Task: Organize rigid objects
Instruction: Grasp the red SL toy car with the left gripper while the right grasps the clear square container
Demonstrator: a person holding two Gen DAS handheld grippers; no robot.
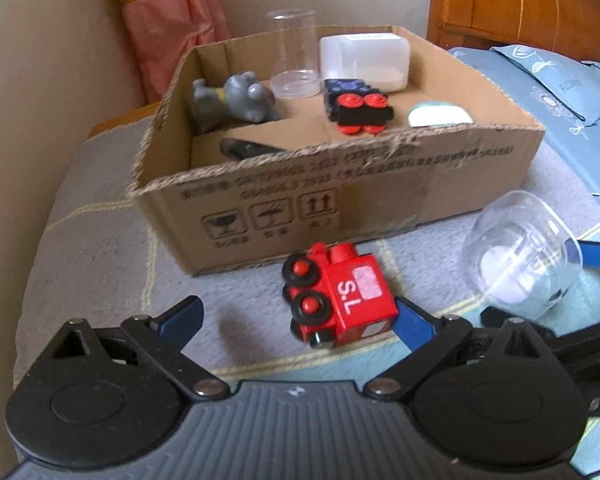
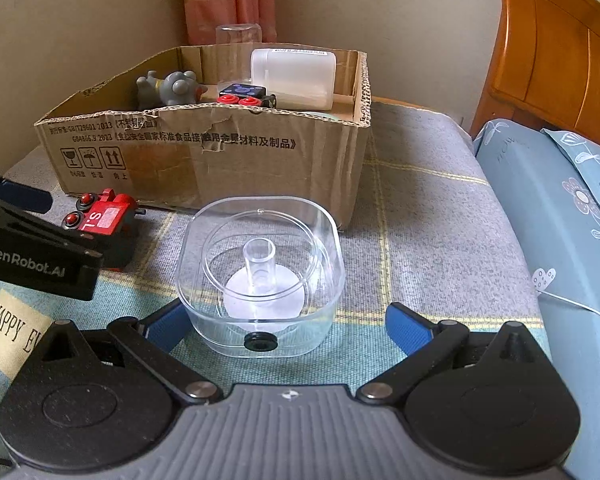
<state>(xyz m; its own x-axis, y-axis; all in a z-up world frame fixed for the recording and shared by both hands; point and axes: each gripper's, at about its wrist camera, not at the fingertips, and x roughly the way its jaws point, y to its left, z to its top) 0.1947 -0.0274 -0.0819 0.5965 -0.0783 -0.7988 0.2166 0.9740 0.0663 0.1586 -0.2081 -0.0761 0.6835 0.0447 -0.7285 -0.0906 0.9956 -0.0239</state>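
A red toy train car (image 1: 338, 298) marked "S.L" lies on its side on the blanket, in front of the cardboard box (image 1: 380, 184). My left gripper (image 1: 296, 316) is open; the car lies between its blue fingers, close to the right one. The car also shows in the right wrist view (image 2: 102, 214). A clear plastic bowl (image 2: 262, 274) with a central tube stands on the blanket between the open blue fingers of my right gripper (image 2: 286, 322). The bowl also shows at the right of the left wrist view (image 1: 520, 256).
The box (image 2: 204, 152) holds a grey toy animal (image 1: 236, 98), a dark blue train car with red wheels (image 1: 358, 106), a clear cup (image 1: 294, 60), a white plastic container (image 1: 366, 60) and a round lid (image 1: 440, 114). A blue pillow (image 2: 572, 216) and a wooden headboard (image 2: 560, 48) are at the right.
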